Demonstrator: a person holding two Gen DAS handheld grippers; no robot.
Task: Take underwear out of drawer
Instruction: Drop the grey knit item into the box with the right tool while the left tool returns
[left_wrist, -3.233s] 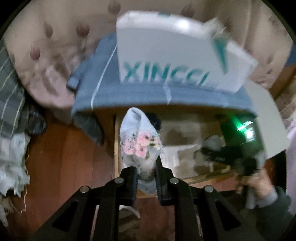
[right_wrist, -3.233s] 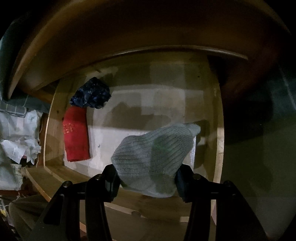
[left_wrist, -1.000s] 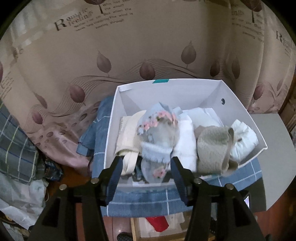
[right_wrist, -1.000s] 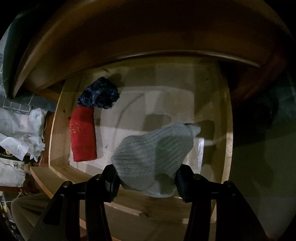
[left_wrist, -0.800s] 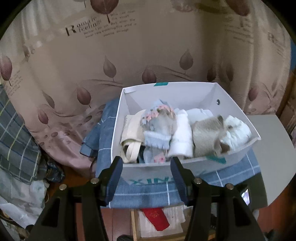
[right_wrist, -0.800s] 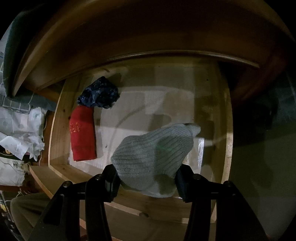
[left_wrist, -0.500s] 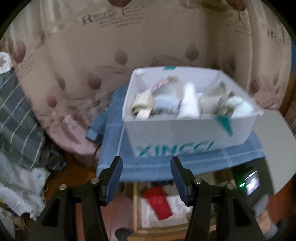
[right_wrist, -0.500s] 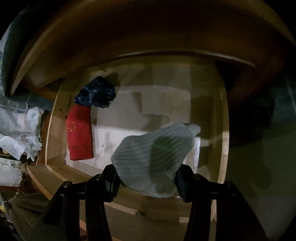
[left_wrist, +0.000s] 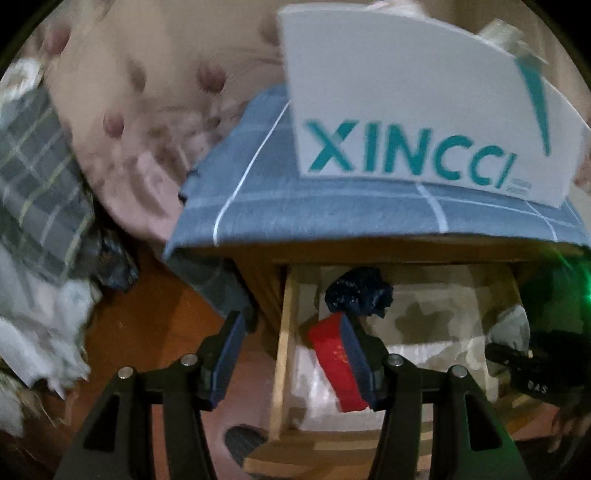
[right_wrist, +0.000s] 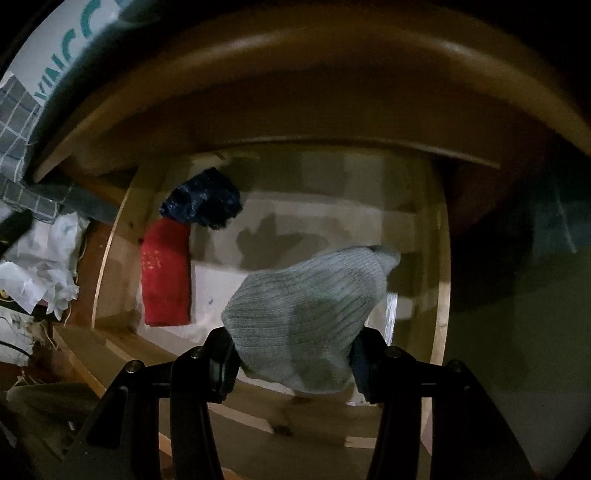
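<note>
The wooden drawer (left_wrist: 284, 332) stands pulled out under the bedside cabinet. On its pale liner lie a folded red piece of underwear (left_wrist: 332, 365) and a crumpled dark blue one (left_wrist: 358, 291). My left gripper (left_wrist: 290, 354) hangs open and empty over the drawer's left wall, its right finger in front of the red piece. In the right wrist view the red piece (right_wrist: 166, 273) and the dark blue one (right_wrist: 203, 203) lie at the left of the drawer (right_wrist: 441, 295). My right gripper (right_wrist: 291, 354) is shut on ribbed grey-green underwear (right_wrist: 306, 314) above the drawer's front.
A white box (left_wrist: 406, 110) lettered XINCCI stands on a blue checked cloth (left_wrist: 295, 206) on the cabinet top. A leaf-patterned curtain (left_wrist: 147, 110) hangs behind. Checked fabric and crumpled white cloth (left_wrist: 44, 332) lie on the brown floor at the left.
My left gripper, empty since it left the floral piece in the box, has dropped from above the box to the drawer's front. The right gripper has stayed put with the grey-green piece.
</note>
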